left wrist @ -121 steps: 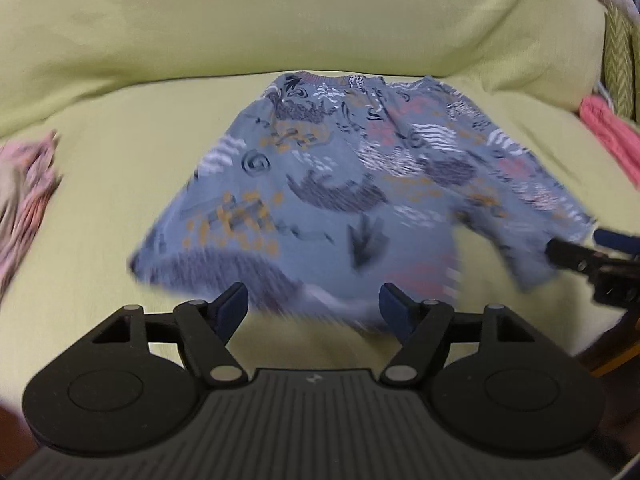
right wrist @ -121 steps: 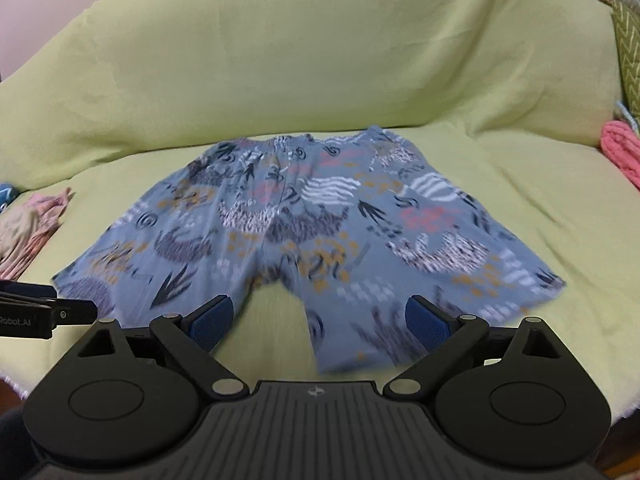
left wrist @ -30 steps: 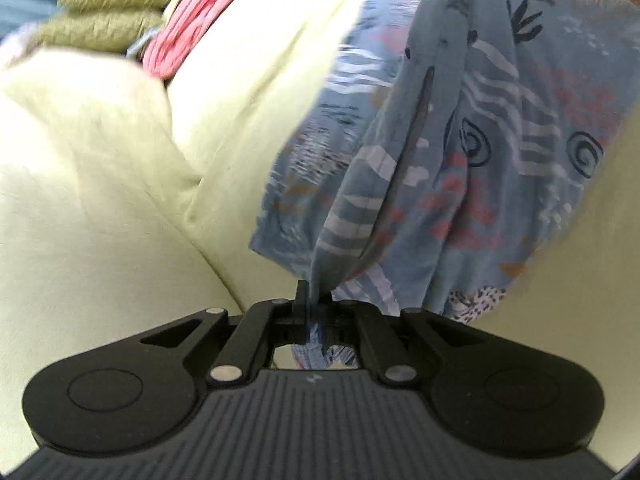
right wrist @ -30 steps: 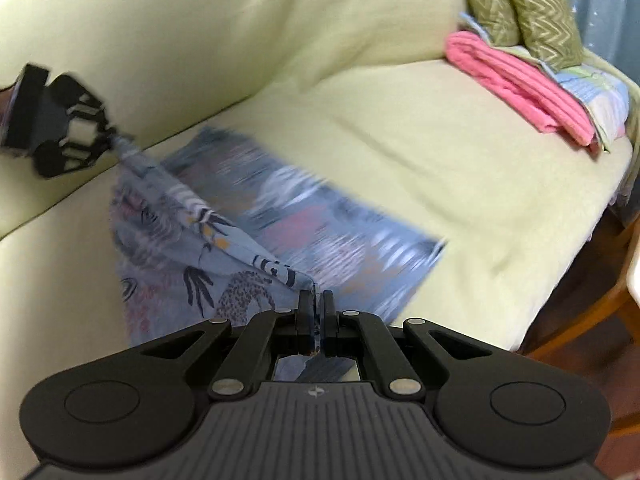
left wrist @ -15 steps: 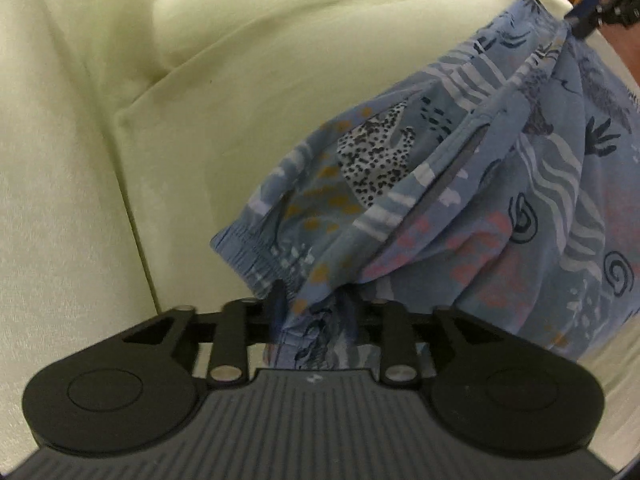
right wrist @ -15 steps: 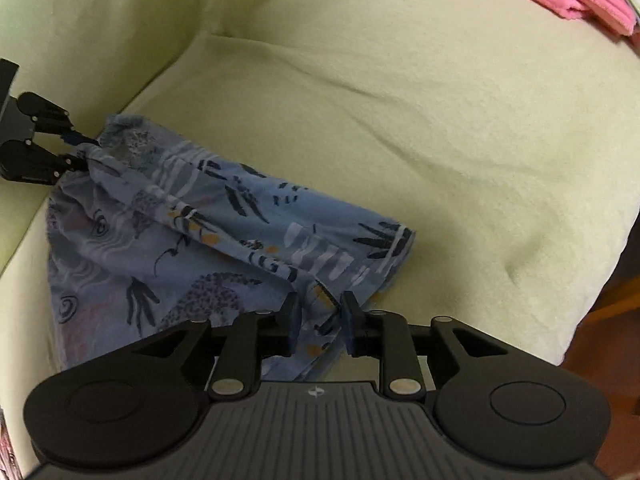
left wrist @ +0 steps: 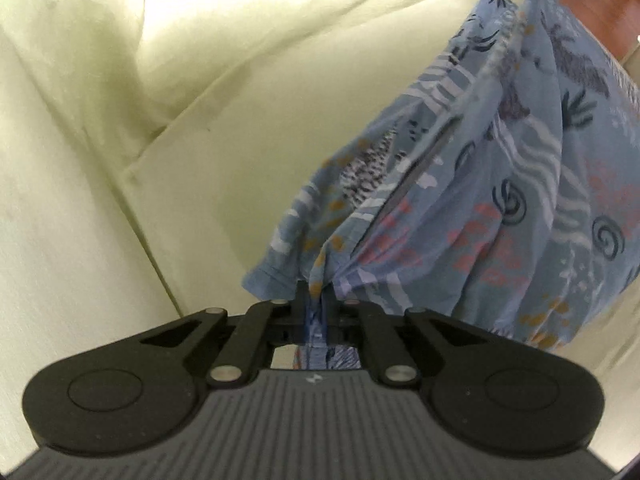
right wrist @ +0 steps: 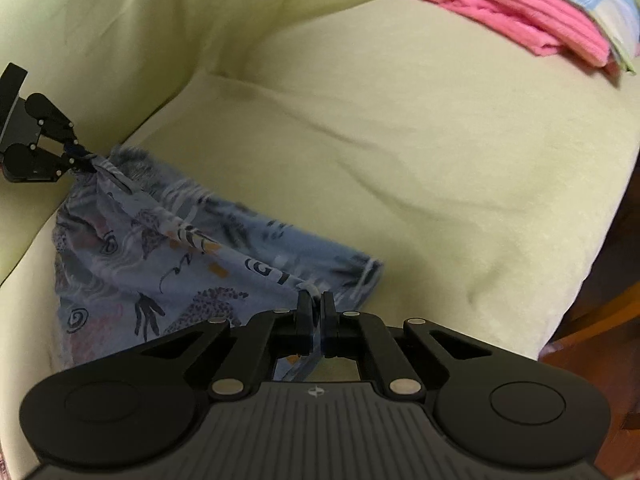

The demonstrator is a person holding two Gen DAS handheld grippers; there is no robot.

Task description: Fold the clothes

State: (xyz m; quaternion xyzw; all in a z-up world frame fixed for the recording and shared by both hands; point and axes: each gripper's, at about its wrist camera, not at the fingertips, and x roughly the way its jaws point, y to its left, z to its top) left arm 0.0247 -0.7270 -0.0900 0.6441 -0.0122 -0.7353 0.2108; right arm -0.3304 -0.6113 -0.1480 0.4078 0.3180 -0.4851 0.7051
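Since half a second ago both sets of jaws have gone from slightly parted around the cloth to pinched tight on it, and the shorts now hang stretched between my two tools instead of slumping on the cushion. Four seconds back they lay spread flat on the sofa with both jaws wide open.

My left gripper has its jaws closed on a bunched corner of the blue patterned fabric; a strip of it runs down between the fingers. From the right wrist view I see that same left tool at the far left edge, by the sofa backrest, with the cloth gathered to a point at its tip.

My right gripper is likewise clamped on the shorts, holding a thin fold of the opposite end. A taut ridge of fabric runs from there across to the left tool. Below that ridge the shorts sag onto the seat of the yellow-green sofa.

Folded pink clothing rests at the far end of the sofa, well apart from the shorts.
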